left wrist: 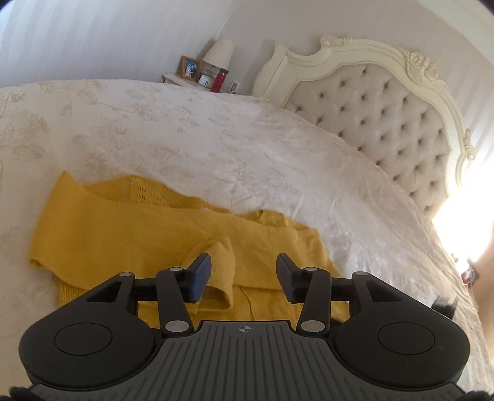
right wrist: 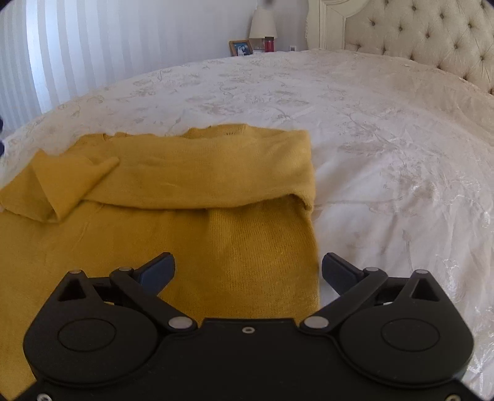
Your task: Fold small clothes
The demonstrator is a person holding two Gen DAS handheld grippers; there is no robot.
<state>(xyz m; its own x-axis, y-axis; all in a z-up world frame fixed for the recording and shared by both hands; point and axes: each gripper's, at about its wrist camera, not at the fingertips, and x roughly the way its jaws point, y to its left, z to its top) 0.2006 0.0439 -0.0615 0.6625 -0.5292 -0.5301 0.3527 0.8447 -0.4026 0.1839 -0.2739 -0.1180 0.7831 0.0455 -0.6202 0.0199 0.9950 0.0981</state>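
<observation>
Both tongs, left [left wrist: 244, 276] and right [right wrist: 248, 271], gape empty over a soft, light, floppy yellow knit sweater [right wrist: 197, 172] on the bed [right wrist: 386, 138]; its folded edge nearest the headboard looks easiest to pinch.

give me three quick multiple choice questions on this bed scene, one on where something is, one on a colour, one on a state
1. Where does the sweater lie?
A. on the bedspread
B. on the bedside table
C. over the headboard

2. What colour is the sweater?
A. white
B. mustard yellow
C. red

3. How does the right hand-held gripper stand?
A. shut on a sleeve
B. shut on nothing
C. open, nothing pinched

Answers:
1 A: the knit is spread on the cream bedspread, well short of the tufted headboard.
2 B: the whole garment is yellow in both views; only the bottle by the lamp is red.
3 C: its fingers stand wide apart above the sweater's edge, with no cloth between the pads. The left hand-held gripper is open too, over a folded sleeve cuff.
</observation>
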